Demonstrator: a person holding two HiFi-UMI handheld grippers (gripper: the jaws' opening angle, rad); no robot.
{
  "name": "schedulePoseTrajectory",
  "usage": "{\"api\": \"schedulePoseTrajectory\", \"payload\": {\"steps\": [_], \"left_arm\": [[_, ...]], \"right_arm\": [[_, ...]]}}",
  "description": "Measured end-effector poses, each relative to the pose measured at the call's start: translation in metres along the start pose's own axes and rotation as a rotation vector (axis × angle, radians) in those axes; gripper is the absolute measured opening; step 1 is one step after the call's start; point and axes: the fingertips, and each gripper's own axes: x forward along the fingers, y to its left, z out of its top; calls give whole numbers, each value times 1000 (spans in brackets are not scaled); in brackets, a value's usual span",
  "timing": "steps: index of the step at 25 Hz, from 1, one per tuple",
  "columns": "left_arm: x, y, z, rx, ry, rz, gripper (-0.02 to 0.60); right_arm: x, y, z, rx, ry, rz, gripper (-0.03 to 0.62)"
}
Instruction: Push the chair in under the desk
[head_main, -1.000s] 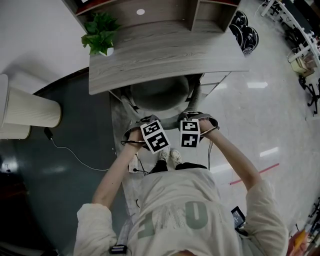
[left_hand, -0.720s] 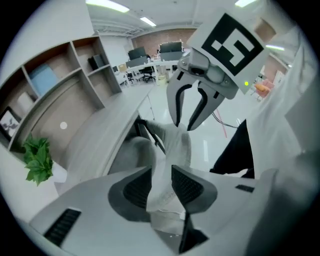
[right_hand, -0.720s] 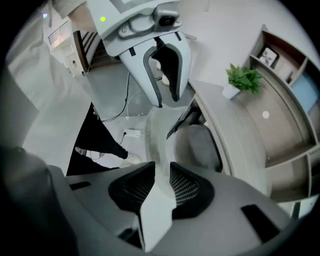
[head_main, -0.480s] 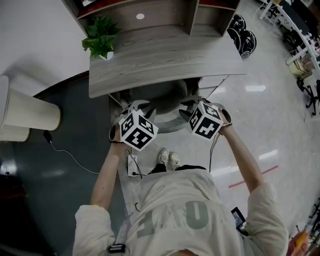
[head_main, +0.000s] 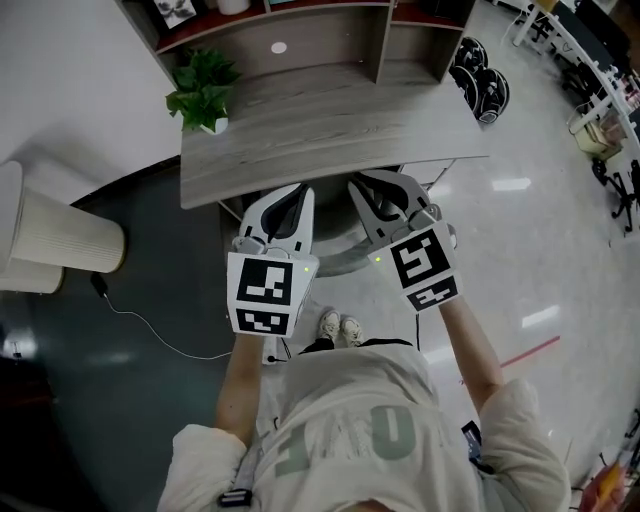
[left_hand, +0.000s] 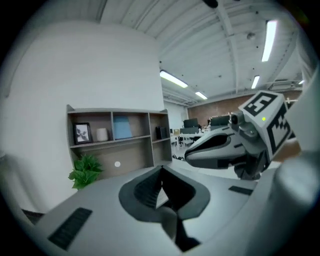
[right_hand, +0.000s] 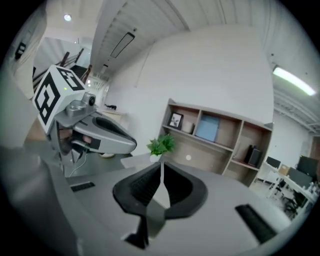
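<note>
The grey chair (head_main: 338, 256) stands tucked under the front edge of the wooden desk (head_main: 330, 130); only its curved back shows between my two grippers in the head view. My left gripper (head_main: 300, 196) (left_hand: 161, 172) and right gripper (head_main: 364, 186) (right_hand: 161, 170) are held up side by side over the desk's front edge, pointing across it and clear of the chair. The left gripper is shut and empty. The right gripper's jaws have just been closing, with nothing between them, and its pads now meet. Each gripper view shows the other gripper alongside.
A potted plant (head_main: 203, 90) stands at the desk's back left, in front of a shelf unit (head_main: 300, 40). A white ribbed cylinder (head_main: 60, 235) and a floor cable (head_main: 150, 320) are on the left. Black round objects (head_main: 482, 70) lie at the right. The person's shoes (head_main: 340, 327) are just behind the chair.
Both grippers have risen from low by the chair's back to above the desk edge, swinging from pointing down to nearly level. Their jaws have closed with nothing in them.
</note>
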Motion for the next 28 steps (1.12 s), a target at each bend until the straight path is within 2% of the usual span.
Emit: {"api": "schedulePoseTrajectory", "payload": {"steps": [4,6,8,15,28], "left_arm": [[-25,6,22,-98,-153,118,15],[-36,9,26,-144,-210,149,15],[-44,8,27,-156,-247,165,15],[-59,5,23,-143,-259,194,15],[-65,12,32,-138,-276,204,14]], "right_arm": [[-22,-1,25,87,-139,-117,32],[-33,2,34,123,-184,-142,32],[-41,4,35,158,-203,-165,32],[-51,-2,12,250,-190,-218,25],[-52,-4,18,235,-194,-228,20]]}}
